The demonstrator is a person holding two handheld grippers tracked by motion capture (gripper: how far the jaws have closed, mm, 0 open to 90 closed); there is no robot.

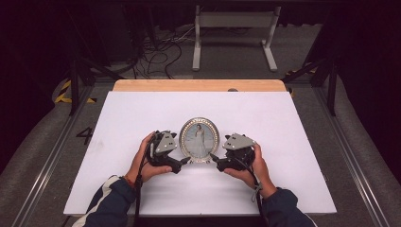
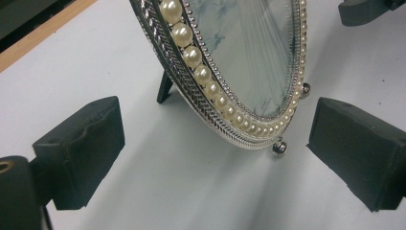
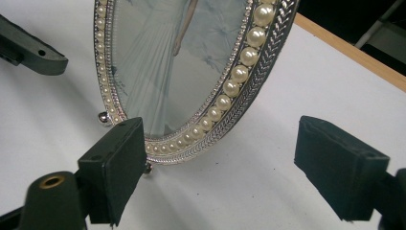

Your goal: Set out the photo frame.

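Flanking oval picture frame (image 1: pixel 199 138), upright at mid-table (image 1: pixel 142 109) between left gripper (image 1: pixel 183 161) and right gripper (image 1: pixel 213 159).
Left gripper view: jaws wide, frame's lower rim (image 2: pixel 225 120) between, untouched. Right gripper view: jaws wide, rim (image 3: pixel 210 129) between pads (image 3: pixel 115 163), nothing held.

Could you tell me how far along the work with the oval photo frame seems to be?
Done: the pearl-rimmed photo frame stands upright on the white table, propped on its rear stand. In hand: the left tongs and right tongs flank its base, both open, gripping nothing. Left: apparently only drawing them away.
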